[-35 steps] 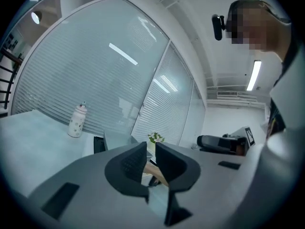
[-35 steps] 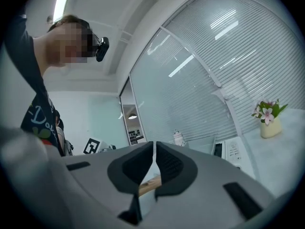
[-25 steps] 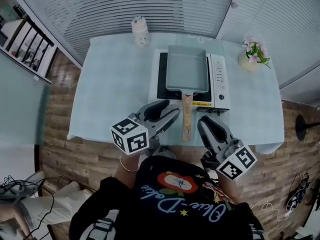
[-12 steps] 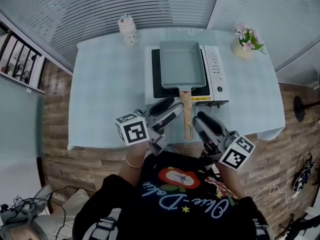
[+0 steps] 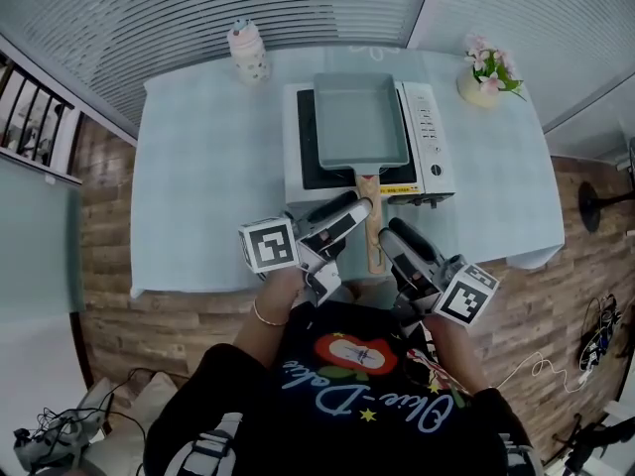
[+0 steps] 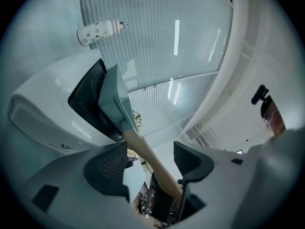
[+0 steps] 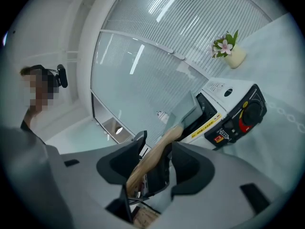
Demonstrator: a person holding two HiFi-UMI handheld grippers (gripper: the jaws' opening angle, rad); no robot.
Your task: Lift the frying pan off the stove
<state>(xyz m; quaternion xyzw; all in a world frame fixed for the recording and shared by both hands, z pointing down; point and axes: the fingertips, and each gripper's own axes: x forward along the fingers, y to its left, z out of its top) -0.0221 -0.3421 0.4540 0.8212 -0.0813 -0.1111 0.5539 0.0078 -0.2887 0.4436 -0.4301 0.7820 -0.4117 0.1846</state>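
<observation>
Frying pan (image 5: 361, 120) rests on stove (image 5: 432, 152); its wooden handle (image 5: 373, 241) runs lengthwise through the gaps of left gripper (image 5: 359, 205) and right gripper (image 5: 394, 234), both jaw pairs just opened wide, pressing nothing.

Person in a black T-shirt (image 5: 327, 410) printed with a red apple motif, small stars and pale blue script; a thin bracelet (image 5: 266, 315) circles the left wrist. The left gripper (image 5: 357, 203) and right gripper (image 5: 394, 232) have grey moulded bodies and black jaws with mesh-textured pads (image 6: 110, 168). Each carries a white cube (image 5: 270, 247) bearing black square markers.
</observation>
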